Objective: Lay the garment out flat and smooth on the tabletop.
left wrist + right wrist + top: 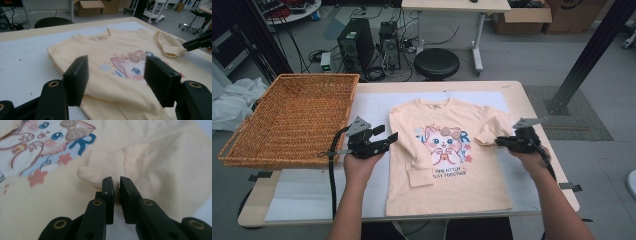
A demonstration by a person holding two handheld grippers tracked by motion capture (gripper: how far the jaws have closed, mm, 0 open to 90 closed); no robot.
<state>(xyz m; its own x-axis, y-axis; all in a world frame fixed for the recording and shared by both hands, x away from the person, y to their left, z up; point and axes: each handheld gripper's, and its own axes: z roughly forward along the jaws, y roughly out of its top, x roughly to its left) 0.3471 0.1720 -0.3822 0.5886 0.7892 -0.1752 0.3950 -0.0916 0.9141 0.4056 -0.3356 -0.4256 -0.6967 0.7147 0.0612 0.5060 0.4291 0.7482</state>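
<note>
A pale peach long-sleeved shirt (447, 190) with a cat print lies face up on the white mat (312, 195). One sleeve (417, 170) is folded across the front. The other sleeve's cuff (484, 137) is folded inward near the print. My right gripper (498, 141) is at that cuff (97, 167), and the right gripper view has its jaws (116, 180) nearly together with cuff fabric pinched between the pads. My left gripper (387, 137) stands open just above the shirt's (105, 45) left edge, nothing between its jaws (116, 62). The right gripper (197, 42) shows at the far cuff (172, 50).
A large wicker basket (292, 120) sits on the table's left end, close to my left hand. The table's right edge (557, 165) runs just beyond my right hand. A black stool (436, 62) and computer towers (357, 45) stand on the floor behind the table.
</note>
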